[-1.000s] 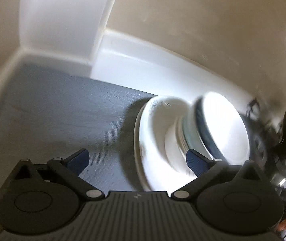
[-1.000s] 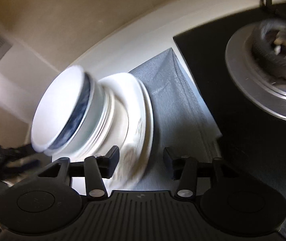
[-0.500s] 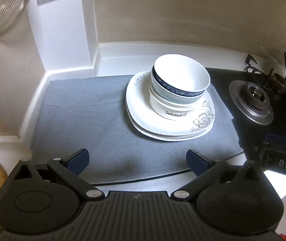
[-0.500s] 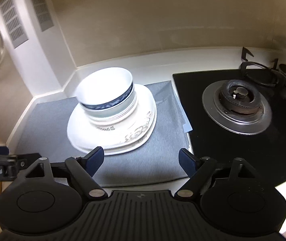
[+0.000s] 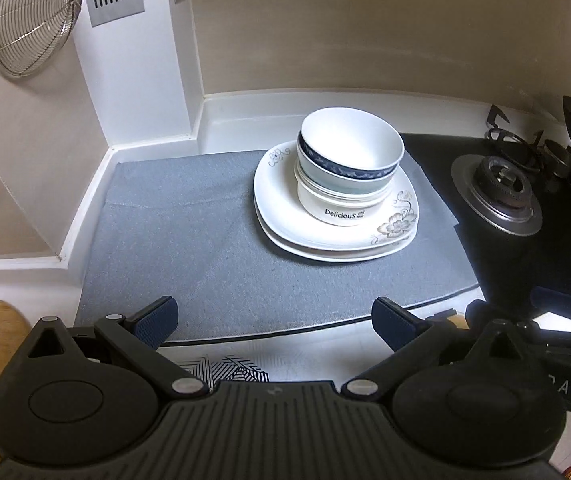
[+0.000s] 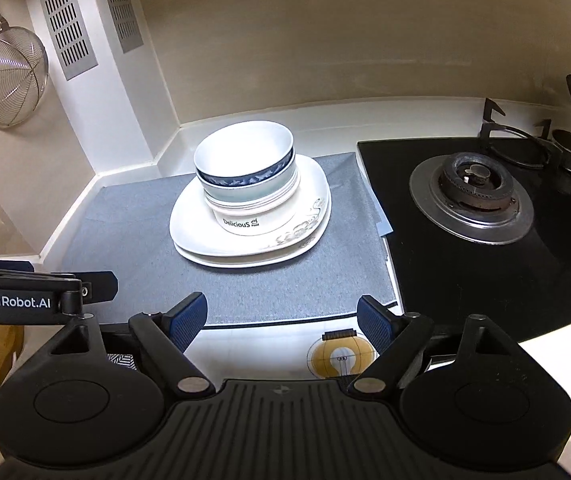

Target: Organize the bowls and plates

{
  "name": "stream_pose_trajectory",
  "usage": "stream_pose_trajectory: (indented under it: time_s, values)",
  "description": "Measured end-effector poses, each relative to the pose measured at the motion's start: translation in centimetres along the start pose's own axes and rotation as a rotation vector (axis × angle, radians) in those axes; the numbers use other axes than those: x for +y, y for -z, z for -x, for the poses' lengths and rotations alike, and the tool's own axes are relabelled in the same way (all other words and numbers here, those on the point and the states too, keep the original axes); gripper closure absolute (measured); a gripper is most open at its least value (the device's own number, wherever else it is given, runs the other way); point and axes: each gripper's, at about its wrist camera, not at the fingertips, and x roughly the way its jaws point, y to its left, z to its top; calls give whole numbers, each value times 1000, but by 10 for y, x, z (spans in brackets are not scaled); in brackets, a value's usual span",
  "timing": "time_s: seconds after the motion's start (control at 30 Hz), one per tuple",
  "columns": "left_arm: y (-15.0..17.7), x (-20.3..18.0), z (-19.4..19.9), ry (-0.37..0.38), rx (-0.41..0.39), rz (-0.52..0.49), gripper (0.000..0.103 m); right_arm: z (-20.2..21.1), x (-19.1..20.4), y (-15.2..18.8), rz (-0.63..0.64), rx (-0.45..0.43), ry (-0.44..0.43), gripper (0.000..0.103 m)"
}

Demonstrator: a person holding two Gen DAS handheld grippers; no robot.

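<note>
Both wrist cameras are looking down and forward over the counter edge, neither one close to the dishes. The left view is sitting further left, putting the stack (image 5: 337, 196) at 1 o'clock and the burner (image 5: 499, 196) at 2 (its edge). The right view is placing the stack (image 6: 249, 196) at 11 o'clock. Both are sharing the mat (image 5: 189, 248), stack and burner.

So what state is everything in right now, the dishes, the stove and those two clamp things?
Bowls: stacked, upright, on plates.
Plates: stacked on mat.
Burner: unlit, bare.
Strainer: hanging on wall.
Left hand-held gripper: open, empty.
Right hand-held gripper: open, empty.
</note>
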Motion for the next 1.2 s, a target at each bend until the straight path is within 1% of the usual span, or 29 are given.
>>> stream_pose_trajectory:
  time_s: [0.17,0.27,0.33,0.37,0.4,0.47,0.57,0.8,0.87,1.0,1.2]
  values:
    - [0,-3,0,6,-3,-11,0,3,-1,3,-13,4,18,19]
    - [1,-4,0,26,1,-15,0,4,-2,4,-19,1,26,19]
    - [-1,-2,-1,50,22,6,0,5,-2,4,-22,1,28,19]
    - [-2,-1,-2,51,39,25,0,5,-2,4,-21,2,29,19]
    - [-3,0,-3,39,50,39,0,5,-2,4,-19,2,30,19]
    - [-3,2,-5,1,46,46,0,5,-1,3,-17,2,31,19]
    - [-3,2,-9,-47,59,16,1,4,-1,3,-17,2,33,19]
    - [-2,-4,-10,-58,38,-38,0,2,1,1,-12,-2,46,19]
    - [-2,-5,-10,-51,38,-43,0,2,2,1,-7,-9,51,18]
    - [-2,-4,-11,-31,50,-26,1,1,5,0,5,-16,59,16]
    - [-1,-2,-13,-29,58,-20,0,-2,5,-2,9,-9,57,16]
